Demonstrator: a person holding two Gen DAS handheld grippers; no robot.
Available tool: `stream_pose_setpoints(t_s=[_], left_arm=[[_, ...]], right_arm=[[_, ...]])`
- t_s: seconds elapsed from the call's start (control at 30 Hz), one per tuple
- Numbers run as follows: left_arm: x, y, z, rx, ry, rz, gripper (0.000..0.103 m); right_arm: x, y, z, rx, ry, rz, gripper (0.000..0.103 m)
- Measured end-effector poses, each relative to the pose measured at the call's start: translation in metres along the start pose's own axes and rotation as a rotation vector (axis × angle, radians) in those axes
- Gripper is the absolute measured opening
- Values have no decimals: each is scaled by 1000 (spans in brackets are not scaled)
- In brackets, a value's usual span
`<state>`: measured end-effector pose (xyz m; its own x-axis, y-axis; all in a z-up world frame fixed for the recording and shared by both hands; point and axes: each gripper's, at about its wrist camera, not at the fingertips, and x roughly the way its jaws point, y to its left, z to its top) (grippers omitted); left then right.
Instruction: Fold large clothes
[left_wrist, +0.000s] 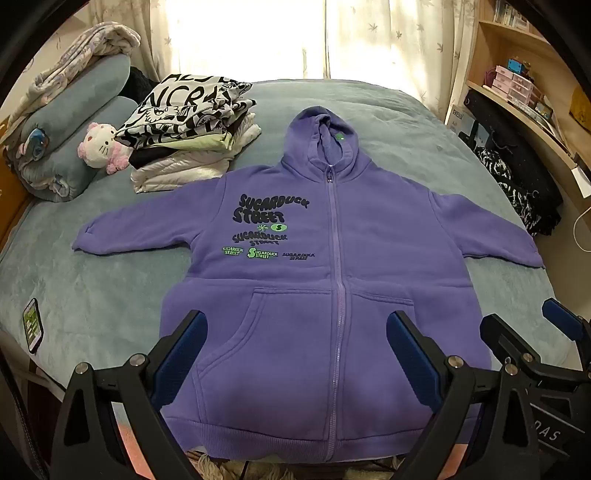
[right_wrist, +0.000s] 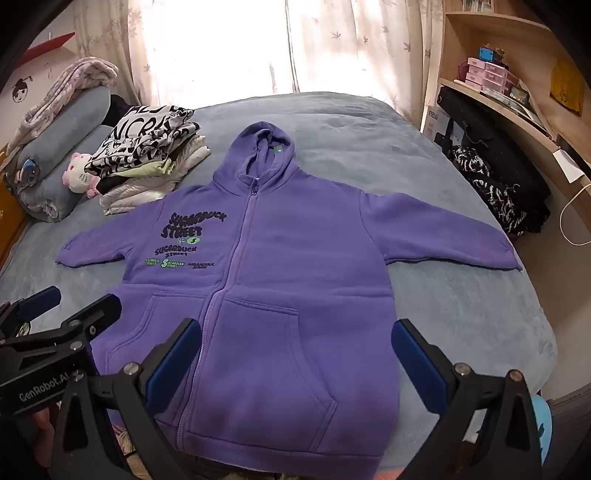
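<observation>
A purple zip hoodie (left_wrist: 295, 258) lies flat and face up on the blue-covered bed (left_wrist: 424, 140), zipped, sleeves spread to both sides, hood toward the curtained window (left_wrist: 240, 33). Beside its left sleeve sits a stack of folded clothes (left_wrist: 192, 133), with a plush cat toy (left_wrist: 99, 146), rolled blankets (left_wrist: 62, 140) and a phone (left_wrist: 33, 325) farther left; dark patterned clothing (left_wrist: 513, 184) hangs off the right edge below wooden shelves (left_wrist: 517, 81). The left hand-held gripper (left_wrist: 295, 354) and the right hand-held gripper (right_wrist: 295, 358) hover over the hoodie's lower half, jaws spread wide and holding nothing.
</observation>
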<state>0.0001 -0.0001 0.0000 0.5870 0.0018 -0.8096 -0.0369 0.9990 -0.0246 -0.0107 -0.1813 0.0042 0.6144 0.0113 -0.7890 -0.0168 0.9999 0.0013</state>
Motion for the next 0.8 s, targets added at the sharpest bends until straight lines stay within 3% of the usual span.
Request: stream_pose_setpoints(t_s=[0.8], left_arm=[[0,0,0,3,2,5,97]], right_arm=[[1,-1,-2,0,-1,-2,103]])
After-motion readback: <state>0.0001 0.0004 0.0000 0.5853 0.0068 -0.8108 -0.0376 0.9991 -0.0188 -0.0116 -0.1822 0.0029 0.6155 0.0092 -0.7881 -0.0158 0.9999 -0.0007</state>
